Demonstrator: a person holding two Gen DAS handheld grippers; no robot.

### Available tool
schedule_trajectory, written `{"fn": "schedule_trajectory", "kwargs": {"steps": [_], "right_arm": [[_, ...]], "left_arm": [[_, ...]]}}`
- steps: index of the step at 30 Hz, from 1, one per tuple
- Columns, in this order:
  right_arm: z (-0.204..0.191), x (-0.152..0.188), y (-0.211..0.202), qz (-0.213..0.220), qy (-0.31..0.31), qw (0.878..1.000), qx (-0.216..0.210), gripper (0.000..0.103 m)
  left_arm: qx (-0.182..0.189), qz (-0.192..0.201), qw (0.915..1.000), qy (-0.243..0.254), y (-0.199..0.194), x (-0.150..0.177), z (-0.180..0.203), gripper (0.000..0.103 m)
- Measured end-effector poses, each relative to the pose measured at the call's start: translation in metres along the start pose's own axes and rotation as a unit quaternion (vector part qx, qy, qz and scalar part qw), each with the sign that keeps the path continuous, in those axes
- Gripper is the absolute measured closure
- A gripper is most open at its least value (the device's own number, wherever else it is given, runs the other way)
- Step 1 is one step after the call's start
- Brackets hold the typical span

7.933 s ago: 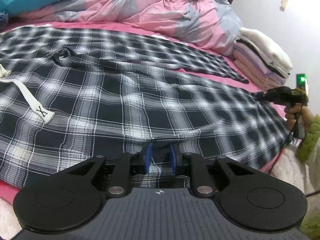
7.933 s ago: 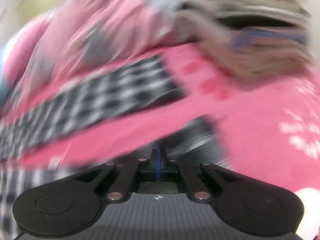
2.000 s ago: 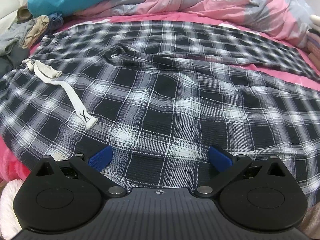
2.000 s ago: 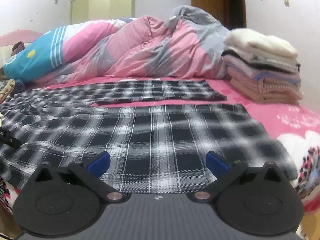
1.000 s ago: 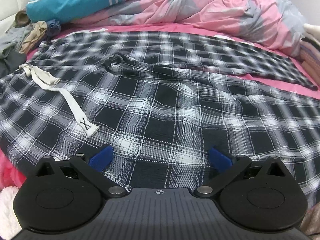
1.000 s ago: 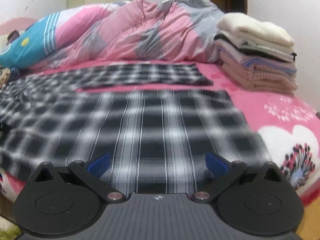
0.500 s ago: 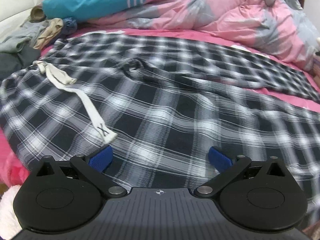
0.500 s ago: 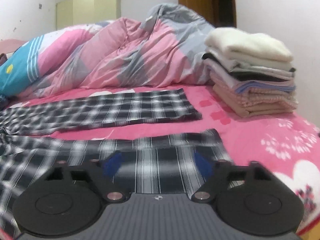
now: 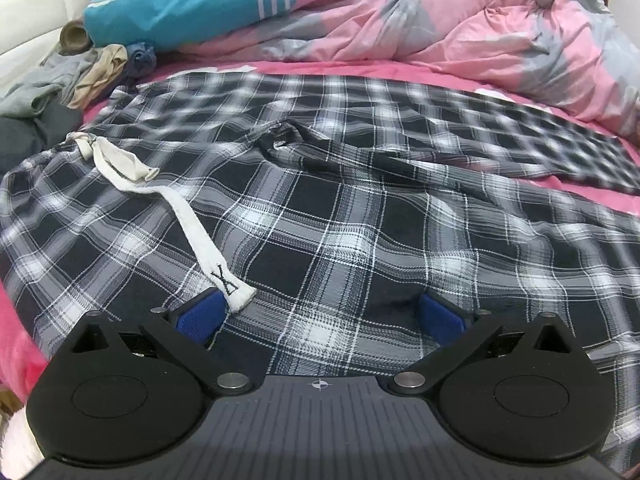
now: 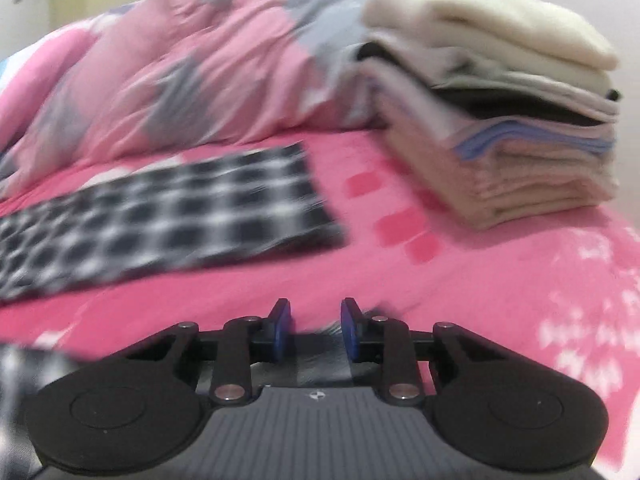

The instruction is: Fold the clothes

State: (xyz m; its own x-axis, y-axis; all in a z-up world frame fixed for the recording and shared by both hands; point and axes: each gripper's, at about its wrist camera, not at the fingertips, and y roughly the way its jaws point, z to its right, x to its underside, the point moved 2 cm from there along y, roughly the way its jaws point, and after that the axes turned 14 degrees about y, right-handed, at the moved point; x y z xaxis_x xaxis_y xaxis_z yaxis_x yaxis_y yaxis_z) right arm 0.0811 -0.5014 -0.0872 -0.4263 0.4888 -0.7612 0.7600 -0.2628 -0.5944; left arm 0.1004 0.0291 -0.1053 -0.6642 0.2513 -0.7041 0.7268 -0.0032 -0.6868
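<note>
Bed (image 10: 500,280), pink sheet, carries everything. Plaid pyjama trousers (image 9: 340,220) lie spread flat across it — waistband toward the left gripper, legs running off toward the crumpled pink-grey duvet (image 9: 460,28).

Change: a second ago the right wrist view looked across the near trouser leg with fingers fully apart; now it sits at the hem end, with pink sheet ahead and the far leg (image 10: 168,208) off to the left. Right gripper (image 10: 316,334) is closing, its fingers narrow but not yet together; a sliver of plaid shows low between them, too blurred to tell whether the pads press on it. Judgement: this is the grab at the near leg's hem, the first move toward a fold.

Left gripper (image 9: 320,316) has barely moved; fingers remain spread wide, nothing gripped, resting low over the hip area of the trousers. White drawstring (image 9: 192,224) trails from the waistband, its tip just beside the left-hand finger.

Around: stack of folded clothes (image 10: 492,120) right of the hem, blue pillow (image 9: 192,0), loose garments (image 9: 80,76) by the waistband.

In the way — the drawstring may get caught in a left-hand grasp; the stack limits room on the right.
</note>
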Motion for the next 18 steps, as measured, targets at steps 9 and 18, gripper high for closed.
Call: {"fn": "schedule_trajectory", "kwargs": {"steps": [9,18], "right_arm": [[0.052,-0.021,-0.031,0.001,0.068,0.997,-0.03,0.074],[0.055,-0.021,0.025,-0.051,0.083,0.995,-0.037,0.083]], "left_arm": [[-0.002,0.006,1.0,0.002,0.003,-0.002,-0.001,0.0],[-0.001,0.007,1.0,0.002,0.004,-0.001,-0.002,0.0]]}}
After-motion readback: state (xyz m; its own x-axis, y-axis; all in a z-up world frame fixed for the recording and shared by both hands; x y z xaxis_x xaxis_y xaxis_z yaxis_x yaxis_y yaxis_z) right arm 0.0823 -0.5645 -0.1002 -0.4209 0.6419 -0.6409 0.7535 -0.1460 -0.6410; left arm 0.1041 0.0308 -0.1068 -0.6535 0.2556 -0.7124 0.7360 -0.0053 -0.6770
